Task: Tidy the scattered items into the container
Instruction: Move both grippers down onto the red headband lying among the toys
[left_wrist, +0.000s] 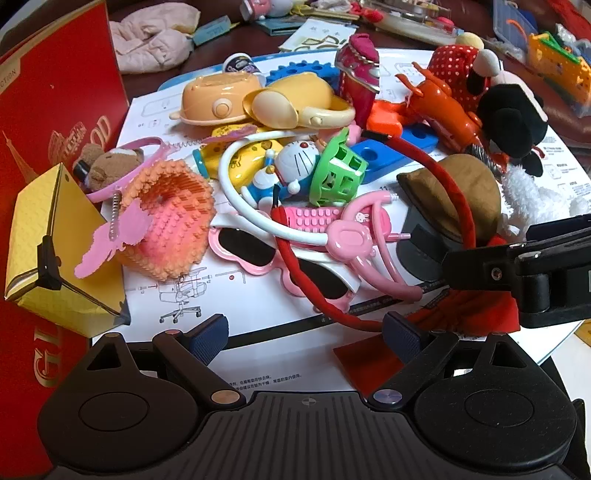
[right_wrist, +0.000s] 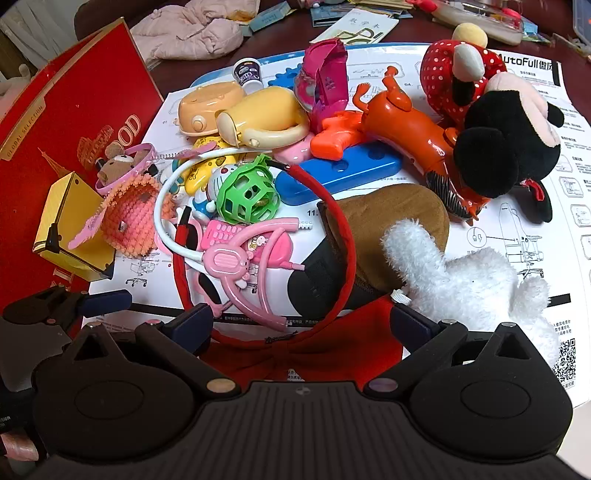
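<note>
Between the spread fingers of the right gripper (right_wrist: 301, 325), a red headband (right_wrist: 341, 236) with its red bow is seen, ungripped. Ahead lies the toy pile, a green cage ball (right_wrist: 245, 197) included. Far left of the wide-open, empty left gripper (left_wrist: 304, 338), the red box (left_wrist: 55, 122) is seen.

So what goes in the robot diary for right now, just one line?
left gripper: open, empty | right gripper: open, around red headband | toys: piled on paper sheet

Two grippers (left_wrist: 306, 332) (right_wrist: 301, 325); one red headband (right_wrist: 343, 236); one green ball (right_wrist: 247, 197).
</note>
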